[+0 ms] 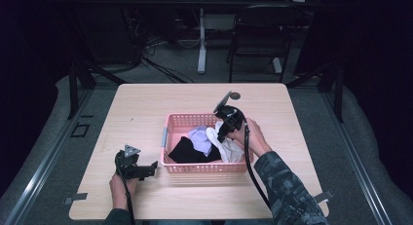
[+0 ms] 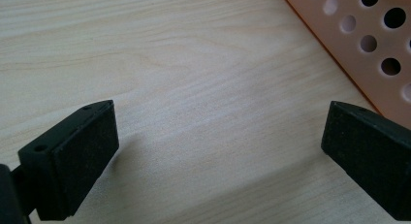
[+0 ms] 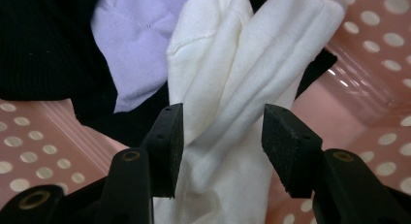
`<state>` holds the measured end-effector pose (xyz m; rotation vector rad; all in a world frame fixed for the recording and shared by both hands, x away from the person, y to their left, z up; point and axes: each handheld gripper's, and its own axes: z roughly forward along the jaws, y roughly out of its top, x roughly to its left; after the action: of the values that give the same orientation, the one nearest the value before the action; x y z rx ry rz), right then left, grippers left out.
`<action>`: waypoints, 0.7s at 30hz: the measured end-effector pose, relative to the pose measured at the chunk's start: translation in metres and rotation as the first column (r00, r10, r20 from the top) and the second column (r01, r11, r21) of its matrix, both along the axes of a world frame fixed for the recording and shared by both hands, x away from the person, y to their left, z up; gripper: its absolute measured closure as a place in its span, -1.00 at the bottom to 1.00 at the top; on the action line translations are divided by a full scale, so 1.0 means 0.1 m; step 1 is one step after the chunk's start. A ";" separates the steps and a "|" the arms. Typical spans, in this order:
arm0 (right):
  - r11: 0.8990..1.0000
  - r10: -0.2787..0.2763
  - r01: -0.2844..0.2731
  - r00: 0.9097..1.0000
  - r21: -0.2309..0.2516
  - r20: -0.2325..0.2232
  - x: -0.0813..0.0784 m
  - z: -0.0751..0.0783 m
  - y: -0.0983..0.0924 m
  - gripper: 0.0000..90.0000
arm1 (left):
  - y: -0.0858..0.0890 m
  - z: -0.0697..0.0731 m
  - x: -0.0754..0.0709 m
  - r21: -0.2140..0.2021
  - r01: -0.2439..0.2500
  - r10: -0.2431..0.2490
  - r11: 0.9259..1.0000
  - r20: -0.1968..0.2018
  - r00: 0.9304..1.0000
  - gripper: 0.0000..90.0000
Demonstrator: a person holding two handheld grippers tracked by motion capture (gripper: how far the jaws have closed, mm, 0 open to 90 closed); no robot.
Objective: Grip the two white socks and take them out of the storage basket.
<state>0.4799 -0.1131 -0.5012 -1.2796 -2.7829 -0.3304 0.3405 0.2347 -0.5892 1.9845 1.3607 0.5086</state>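
**Right tongs straddle the white cloth in the pink basket; left tongs idle on the counter**

Nearest to me, my left hand (image 1: 120,187) holds the left tongs (image 1: 152,167) low over the wooden counter (image 1: 141,108), just beside the basket's near left corner. In the left gripper view I see the jaws spread wide with nothing but bare wood grain between them, so these tongs are released. The perforated side of the pink basket (image 2: 383,49) crosses that view's upper right corner, close to one jaw; I cannot tell whether it touches.

Farther in, the pink basket (image 1: 204,167) sits near the middle of the counter, holding a heap of clothes: a black garment (image 1: 187,151) toward its near left, a pale lilac piece (image 1: 200,137) behind that, and a white cloth (image 1: 229,148) on the right.

My right hand (image 1: 253,136) comes in over the basket's right edge, and the right tongs (image 1: 221,137) point down into the basket. In the right gripper view the white cloth (image 3: 232,88) runs between the two jaws, which stand apart on either side of a fold. The pads are not pressed into the fabric, so I read these tongs as released around the cloth, not clenched.

Beyond the counter's far edge I see a dark chair (image 1: 258,35) and a white post (image 1: 201,40) on the floor.
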 end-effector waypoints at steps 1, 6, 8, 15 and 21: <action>1.000 -0.002 0.002 1.000 -0.002 -0.009 0.00 -0.01 0.00 0.11 | 0.00 0.00 0.00 0.000 0.000 0.000 1.000 0.000 1.000 -1.00; 1.000 -0.008 0.008 1.000 -0.019 -0.027 0.01 -0.10 0.00 0.11 | 0.00 0.00 0.00 0.001 0.002 -0.002 1.000 -0.001 1.000 -1.00; 1.000 -0.005 0.005 1.000 -0.018 -0.026 0.01 -0.12 0.00 0.18 | 0.00 0.00 0.00 0.003 0.005 -0.005 1.000 -0.002 1.000 -1.00; 1.000 -0.021 0.021 0.999 -0.009 -0.029 -0.01 -0.16 -0.03 0.62 | 0.00 0.00 0.00 0.003 0.005 -0.004 1.000 -0.003 1.000 -1.00; 1.000 -0.009 0.009 0.999 -0.008 -0.035 -0.02 -0.05 -0.08 0.72 | 0.00 0.00 0.00 0.003 0.004 -0.004 1.000 -0.003 1.000 -1.00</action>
<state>0.4781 -0.1213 -0.5058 -1.2873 -2.7533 -0.2952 0.3405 0.2345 -0.5891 1.9903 1.3583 0.5063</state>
